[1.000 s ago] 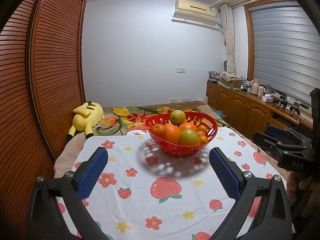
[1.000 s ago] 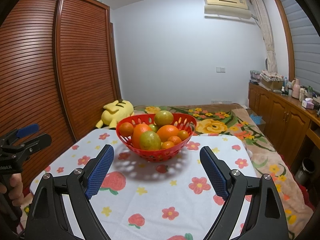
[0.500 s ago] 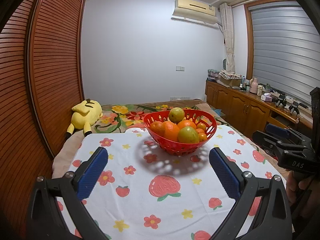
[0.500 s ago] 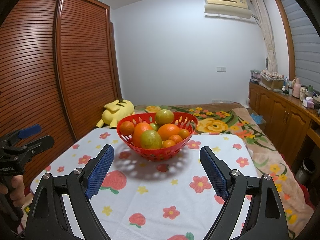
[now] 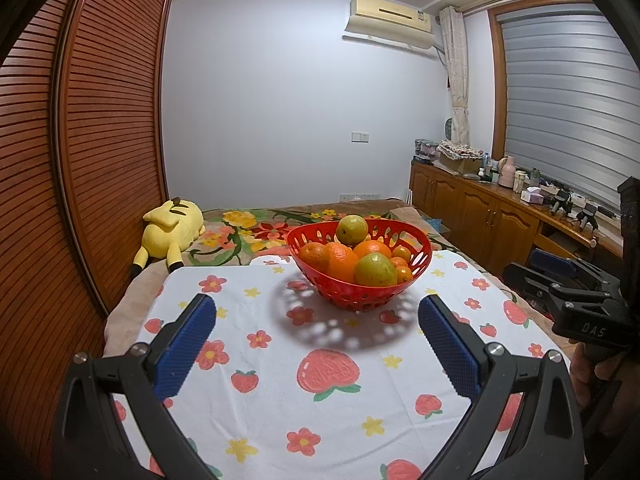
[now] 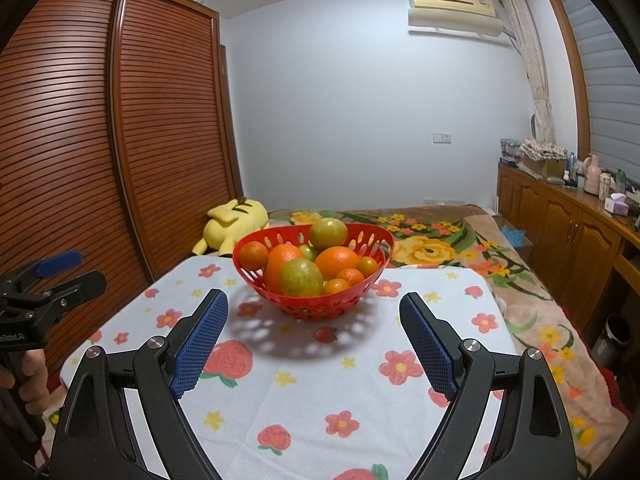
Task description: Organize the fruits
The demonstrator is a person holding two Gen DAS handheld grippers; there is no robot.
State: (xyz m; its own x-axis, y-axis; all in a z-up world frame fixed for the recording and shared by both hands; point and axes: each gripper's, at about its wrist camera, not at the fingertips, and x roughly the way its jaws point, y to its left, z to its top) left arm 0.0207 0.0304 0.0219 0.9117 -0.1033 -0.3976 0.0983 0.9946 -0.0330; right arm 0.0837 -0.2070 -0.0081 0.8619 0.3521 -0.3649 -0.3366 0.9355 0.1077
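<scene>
A red slotted basket (image 5: 348,292) (image 6: 304,304) stands on the flower-print tablecloth (image 5: 280,380), heaped with several oranges (image 5: 340,258) (image 6: 336,260), small tangerines and yellow-green fruits (image 5: 375,269) (image 6: 301,278). One green fruit (image 5: 352,229) (image 6: 328,233) tops the pile. My left gripper (image 5: 316,312) is open, short of the basket, nothing between its blue pads. My right gripper (image 6: 314,308) is open too, just short of the basket and empty. Each gripper shows at the edge of the other's view, the right gripper (image 5: 560,280) and the left gripper (image 6: 44,280), held in a hand.
A yellow plush toy (image 5: 172,228) lies on the bed behind the table, by the slatted wardrobe (image 5: 80,160). A wooden sideboard (image 5: 480,216) with bottles runs along the right wall. The table's right edge drops to a floral blanket (image 6: 540,300).
The basket sits slightly higher in the left wrist view than a second ago. Both grippers stay open and nothing on the table has moved.
</scene>
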